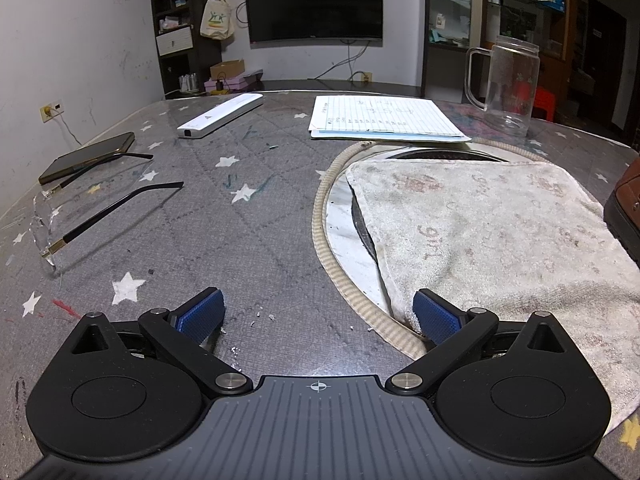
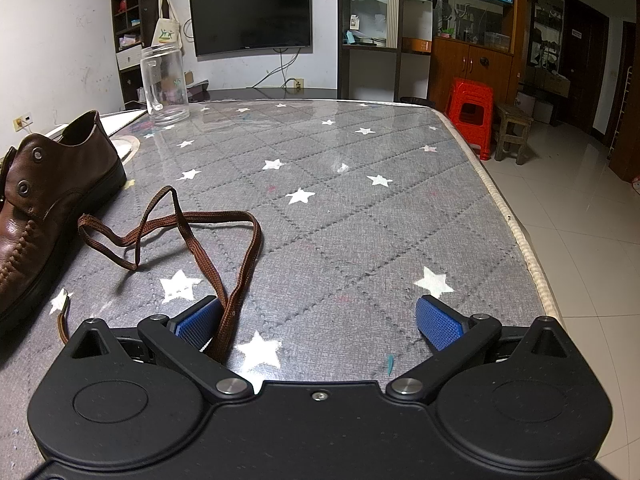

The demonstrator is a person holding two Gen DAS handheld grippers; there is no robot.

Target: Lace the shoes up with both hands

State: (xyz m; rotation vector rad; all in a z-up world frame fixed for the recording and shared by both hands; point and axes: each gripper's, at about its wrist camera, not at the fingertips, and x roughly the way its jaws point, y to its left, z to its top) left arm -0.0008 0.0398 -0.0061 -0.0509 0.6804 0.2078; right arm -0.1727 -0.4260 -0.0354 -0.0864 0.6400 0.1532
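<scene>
A brown leather shoe (image 2: 44, 208) lies at the left of the right wrist view, its metal eyelets bare; only its edge (image 1: 628, 204) shows at the far right of the left wrist view. A loose brown shoelace (image 2: 192, 236) loops over the table beside the shoe and runs down past the left blue pad (image 2: 200, 322) of my right gripper (image 2: 320, 320). That gripper is open, with the lace lying by the pad, not pinched. My left gripper (image 1: 318, 316) is open and empty, low over the table at the edge of a white towel (image 1: 500, 240).
Glasses (image 1: 80, 216), a phone (image 1: 88, 156), a white remote-like bar (image 1: 220, 116), lined paper (image 1: 384, 118) and a clear plastic mug (image 1: 512, 84) lie on the star-patterned table (image 2: 360, 208). The table's right edge (image 2: 516, 220) drops to a tiled floor with a red stool (image 2: 468, 112).
</scene>
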